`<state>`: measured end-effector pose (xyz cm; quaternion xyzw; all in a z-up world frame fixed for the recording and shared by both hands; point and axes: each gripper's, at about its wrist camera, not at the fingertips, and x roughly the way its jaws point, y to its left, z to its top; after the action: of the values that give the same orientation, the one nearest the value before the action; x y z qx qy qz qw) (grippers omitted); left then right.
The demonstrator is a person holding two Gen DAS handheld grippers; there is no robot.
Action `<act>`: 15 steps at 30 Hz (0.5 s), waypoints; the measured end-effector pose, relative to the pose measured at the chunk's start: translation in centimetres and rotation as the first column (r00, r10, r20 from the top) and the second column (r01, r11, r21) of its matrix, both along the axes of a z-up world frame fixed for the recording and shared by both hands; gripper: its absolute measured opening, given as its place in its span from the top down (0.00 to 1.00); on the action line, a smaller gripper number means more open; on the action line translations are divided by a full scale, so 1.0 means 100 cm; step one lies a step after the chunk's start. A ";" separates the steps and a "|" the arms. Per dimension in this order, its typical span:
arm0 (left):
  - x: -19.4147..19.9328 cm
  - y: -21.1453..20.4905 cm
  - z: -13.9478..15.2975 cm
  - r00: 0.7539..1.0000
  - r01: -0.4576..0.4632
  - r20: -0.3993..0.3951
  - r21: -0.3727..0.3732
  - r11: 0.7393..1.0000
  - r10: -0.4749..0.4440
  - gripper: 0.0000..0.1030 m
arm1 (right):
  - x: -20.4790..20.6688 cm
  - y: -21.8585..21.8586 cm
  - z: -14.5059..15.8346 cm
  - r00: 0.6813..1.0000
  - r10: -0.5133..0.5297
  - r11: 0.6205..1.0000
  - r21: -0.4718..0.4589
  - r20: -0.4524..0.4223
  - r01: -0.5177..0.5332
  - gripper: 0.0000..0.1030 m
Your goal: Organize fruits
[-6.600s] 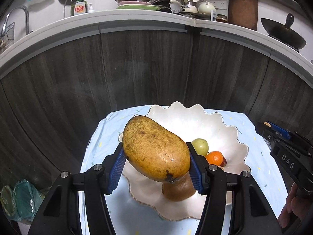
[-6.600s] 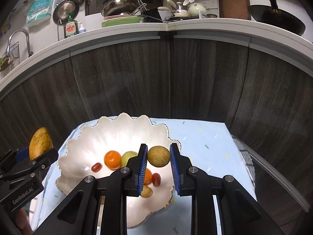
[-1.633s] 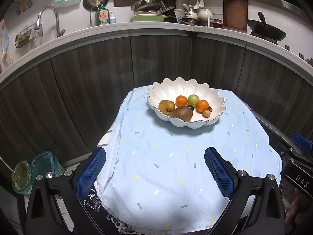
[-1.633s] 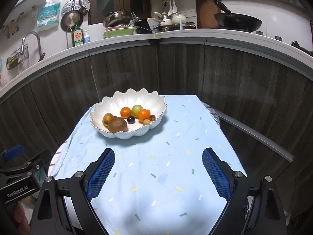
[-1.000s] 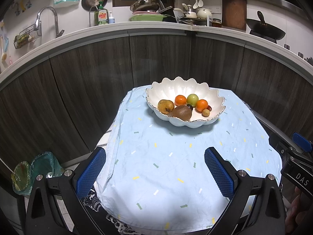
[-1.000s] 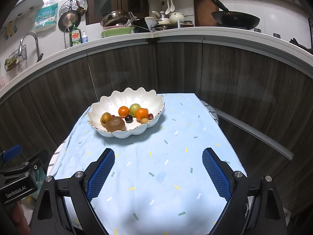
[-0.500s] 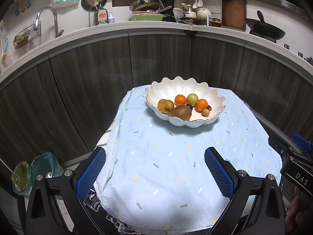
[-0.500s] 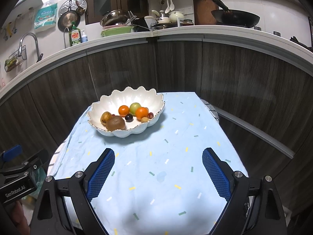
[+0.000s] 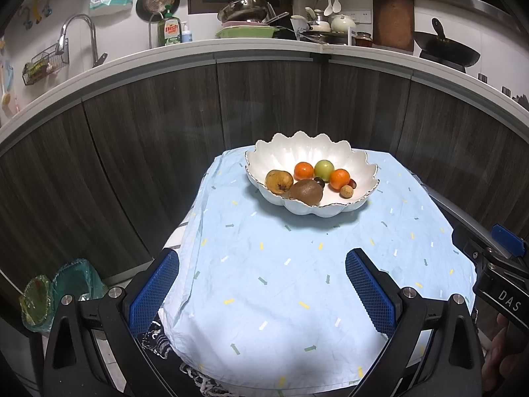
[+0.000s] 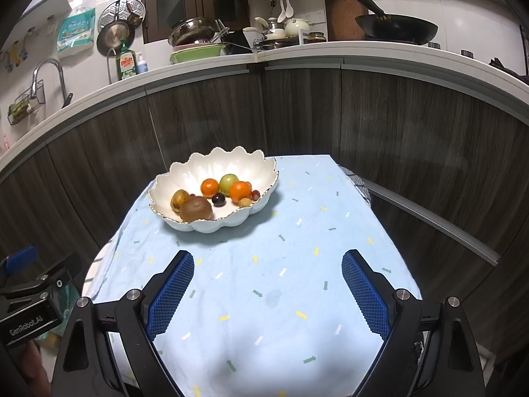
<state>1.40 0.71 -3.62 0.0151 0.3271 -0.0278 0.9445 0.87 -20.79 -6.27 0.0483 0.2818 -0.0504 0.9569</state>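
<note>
A white scalloped bowl [image 9: 360, 168] [image 10: 251, 162] stands at the far end of the table and holds several fruits: a yellow-brown mango [image 9: 278, 181] [image 10: 179, 200], a brown kiwi [image 9: 305, 192] [image 10: 196, 209], two oranges [image 9: 303, 170] [image 10: 240, 191], a green fruit [image 9: 324, 170] [image 10: 228, 183] and small dark ones. My left gripper [image 9: 263, 284] is open over the near part of the table, well short of the bowl, with nothing between its blue pads. My right gripper [image 10: 267, 289] is open too, and empty.
A light blue cloth with small coloured marks [image 9: 297, 264] [image 10: 297, 231] covers the table. Dark wood cabinet fronts [image 9: 165, 125] curve behind it under a cluttered white counter. A green-tinted bag [image 9: 59, 287] lies on the floor at the left. A hand [image 9: 499, 350] shows at the right edge.
Nothing has visibly moved over the last second. Several seconds ago the left gripper held the mango and the right a small round fruit over the bowl; both are now back, open and empty.
</note>
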 end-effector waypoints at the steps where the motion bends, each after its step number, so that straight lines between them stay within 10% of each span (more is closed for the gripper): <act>1: 0.000 0.000 0.000 1.000 0.000 0.001 -0.001 1.000 0.000 0.00 | 0.000 0.000 0.000 1.000 -0.001 1.000 0.000 0.000 0.001 0.11; 15: 0.001 0.002 0.001 1.000 0.006 -0.009 -0.004 1.000 -0.006 0.00 | 0.000 0.003 -0.001 1.000 -0.004 1.000 0.002 0.001 0.004 0.11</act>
<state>1.54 0.89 -3.56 0.0140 0.3313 -0.0315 0.9429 0.84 -20.48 -6.32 0.0497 0.2810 -0.0519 0.9570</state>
